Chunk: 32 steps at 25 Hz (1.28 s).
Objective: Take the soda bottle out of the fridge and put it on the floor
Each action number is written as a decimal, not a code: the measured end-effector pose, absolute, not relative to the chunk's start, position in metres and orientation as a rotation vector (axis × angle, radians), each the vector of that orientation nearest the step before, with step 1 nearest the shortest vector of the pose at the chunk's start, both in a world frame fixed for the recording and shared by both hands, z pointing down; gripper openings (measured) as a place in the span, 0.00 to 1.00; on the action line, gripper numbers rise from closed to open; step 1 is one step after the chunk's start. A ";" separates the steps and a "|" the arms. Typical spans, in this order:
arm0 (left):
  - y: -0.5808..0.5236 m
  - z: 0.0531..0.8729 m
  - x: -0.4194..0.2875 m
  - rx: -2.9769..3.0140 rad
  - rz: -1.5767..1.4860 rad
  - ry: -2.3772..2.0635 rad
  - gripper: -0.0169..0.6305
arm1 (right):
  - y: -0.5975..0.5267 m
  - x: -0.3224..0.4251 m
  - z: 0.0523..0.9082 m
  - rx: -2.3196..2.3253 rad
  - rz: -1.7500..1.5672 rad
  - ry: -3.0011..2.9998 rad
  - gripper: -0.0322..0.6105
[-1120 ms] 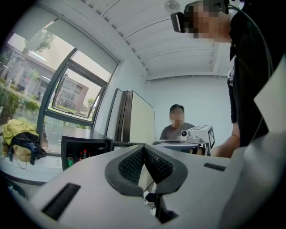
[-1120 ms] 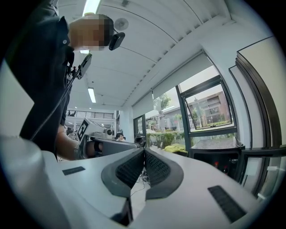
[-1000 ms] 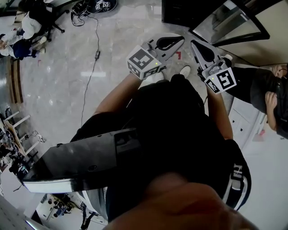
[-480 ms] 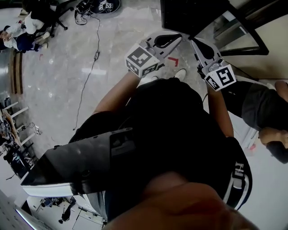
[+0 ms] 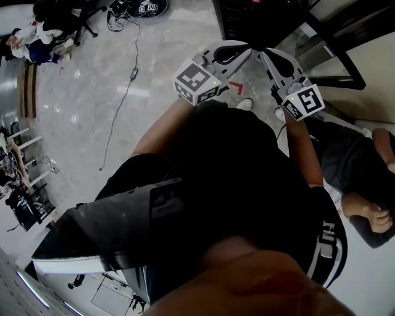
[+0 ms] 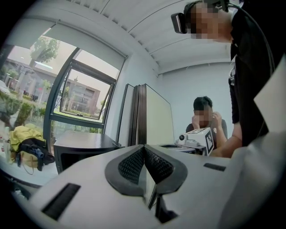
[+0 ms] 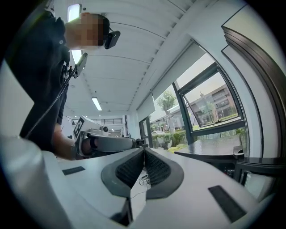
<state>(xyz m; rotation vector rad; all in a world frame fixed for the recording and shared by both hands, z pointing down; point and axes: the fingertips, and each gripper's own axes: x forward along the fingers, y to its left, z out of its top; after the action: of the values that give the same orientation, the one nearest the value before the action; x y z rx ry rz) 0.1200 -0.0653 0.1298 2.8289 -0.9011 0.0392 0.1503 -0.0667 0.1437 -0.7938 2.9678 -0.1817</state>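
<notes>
No soda bottle shows in any view. A low black cabinet (image 5: pixel 247 18), which may be the fridge, stands at the top of the head view, and I cannot tell whether its door is open. It appears again in the left gripper view (image 6: pixel 85 145), at left under the window. My left gripper (image 5: pixel 245 50) and right gripper (image 5: pixel 266 55) are held side by side in front of the person's body, pointing toward that cabinet and a little short of it. The left gripper (image 6: pixel 144 147) has its pads pressed together on nothing, and so does the right gripper (image 7: pixel 144 150).
A person (image 5: pixel 352 166) sits on the floor close at right. A dark-framed glass door (image 5: pixel 336 55) stands beside the cabinet. A cable (image 5: pixel 120 105) runs over the marble floor at left, a red mark (image 5: pixel 236 86) lies under the grippers, and people (image 5: pixel 37 37) sit far left.
Both grippers have come a little nearer to the black cabinet, which fills more of the top of the head view. The seated person now sits lower in the frame. Both pairs of jaws stay shut.
</notes>
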 end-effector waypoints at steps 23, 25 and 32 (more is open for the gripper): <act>-0.203 0.233 0.055 2.791 0.127 -0.894 0.03 | -0.217 0.111 0.245 -1.070 -0.287 2.937 0.07; -0.221 0.256 0.048 2.770 0.127 -0.908 0.03 | -0.234 0.113 0.265 -1.123 -0.282 2.917 0.07; -0.275 0.310 0.047 2.725 0.079 -0.957 0.03 | -0.303 0.123 0.324 -1.210 -0.270 2.922 0.30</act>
<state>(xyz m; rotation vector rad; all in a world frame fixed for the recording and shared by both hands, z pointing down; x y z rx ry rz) 0.0467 -0.2748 0.3100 2.7255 -0.9572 0.0793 0.1228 -0.3032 0.3240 -1.2102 2.9223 -0.2701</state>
